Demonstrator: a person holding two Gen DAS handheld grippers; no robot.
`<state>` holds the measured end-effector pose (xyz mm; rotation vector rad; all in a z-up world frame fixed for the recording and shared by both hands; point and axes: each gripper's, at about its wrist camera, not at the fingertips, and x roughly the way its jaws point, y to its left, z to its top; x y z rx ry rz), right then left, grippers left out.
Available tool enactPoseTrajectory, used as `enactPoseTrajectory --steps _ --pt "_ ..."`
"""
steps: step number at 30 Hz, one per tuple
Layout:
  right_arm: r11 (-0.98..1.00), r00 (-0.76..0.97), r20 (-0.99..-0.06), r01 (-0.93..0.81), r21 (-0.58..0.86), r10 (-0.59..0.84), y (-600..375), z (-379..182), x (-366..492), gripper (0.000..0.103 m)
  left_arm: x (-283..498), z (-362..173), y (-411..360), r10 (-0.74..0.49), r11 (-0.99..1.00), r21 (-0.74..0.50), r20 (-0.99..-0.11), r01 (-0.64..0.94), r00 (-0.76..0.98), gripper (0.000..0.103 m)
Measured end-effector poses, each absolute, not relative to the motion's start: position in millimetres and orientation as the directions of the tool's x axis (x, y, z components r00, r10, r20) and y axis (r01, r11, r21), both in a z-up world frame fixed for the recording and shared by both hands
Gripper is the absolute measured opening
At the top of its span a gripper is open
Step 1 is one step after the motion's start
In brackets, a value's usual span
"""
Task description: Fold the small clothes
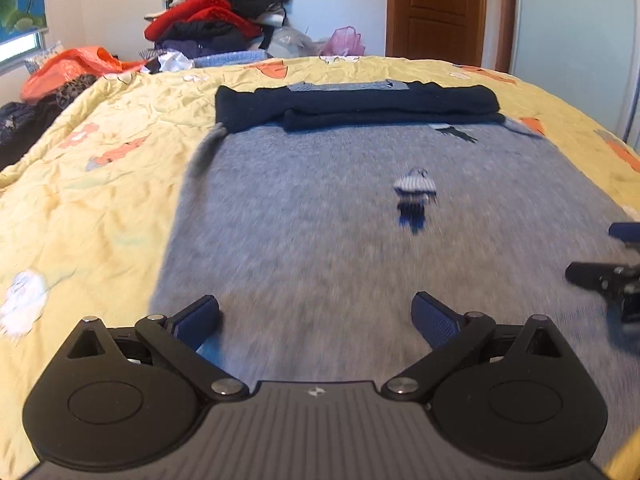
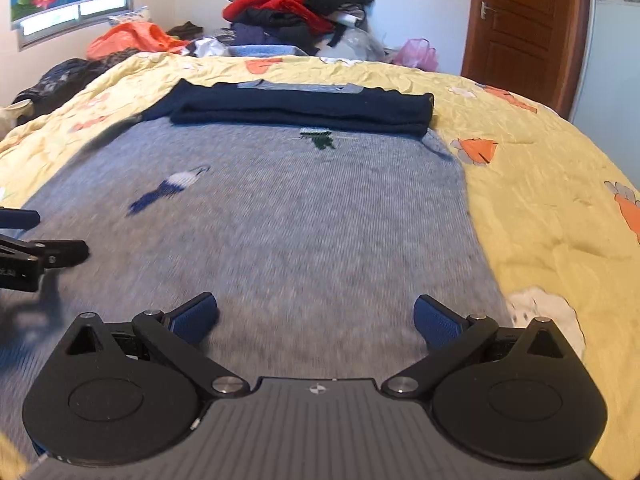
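A grey knit sweater [image 1: 320, 232] lies flat on the yellow bed quilt [image 1: 100, 184], with its navy sleeves [image 1: 356, 106] folded across its far end. It has small knitted motifs [image 1: 414, 196]. My left gripper [image 1: 316, 320] is open and empty, low over the sweater's near left part. My right gripper [image 2: 316, 320] is open and empty, low over the near right part of the sweater [image 2: 300, 232]. Each gripper shows at the edge of the other's view: the right one [image 1: 612, 276] and the left one [image 2: 36, 256].
A pile of red, black and dark clothes [image 1: 224, 16] stands beyond the far edge of the bed. An orange bag [image 1: 76, 64] and dark clothes lie at the far left. A brown door [image 1: 436, 8] is at the back right. A pink bag [image 1: 344, 42] sits by the door.
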<state>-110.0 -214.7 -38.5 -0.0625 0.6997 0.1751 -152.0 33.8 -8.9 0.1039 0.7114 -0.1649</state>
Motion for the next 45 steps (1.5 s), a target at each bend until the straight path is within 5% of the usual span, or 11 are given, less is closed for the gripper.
enactPoseTrajectory --steps 14,20,29,36,43,45 --pt "0.968 0.721 -0.667 -0.251 -0.003 0.185 -232 -34 -186 0.103 -200 -5 54 -0.167 0.970 0.017 -0.684 0.244 0.710 0.103" --pt "0.956 0.640 -0.717 -0.261 0.136 0.277 -271 -11 -203 0.103 -228 -2 91 -0.193 0.959 0.004 -0.721 0.282 0.666 0.103" --pt "0.790 0.548 -0.660 -0.003 0.613 0.514 -356 -18 -162 0.103 -194 4 153 -0.388 0.903 -0.415 -0.673 0.112 0.630 0.103" --pt "0.702 0.444 -0.620 -0.027 0.712 0.647 -352 -24 -131 0.102 -172 -10 178 -0.675 0.661 -0.747 -0.551 0.071 0.490 0.103" --pt "0.660 0.389 -0.596 -0.044 0.750 0.702 -357 -28 -161 0.073 -188 -20 190 -0.760 0.571 -0.817 -0.494 0.073 0.422 0.102" --pt "0.635 0.408 -0.578 -0.007 0.772 0.707 -365 -33 -163 0.063 -187 -20 190 -0.752 0.585 -0.808 -0.509 0.070 0.418 0.093"
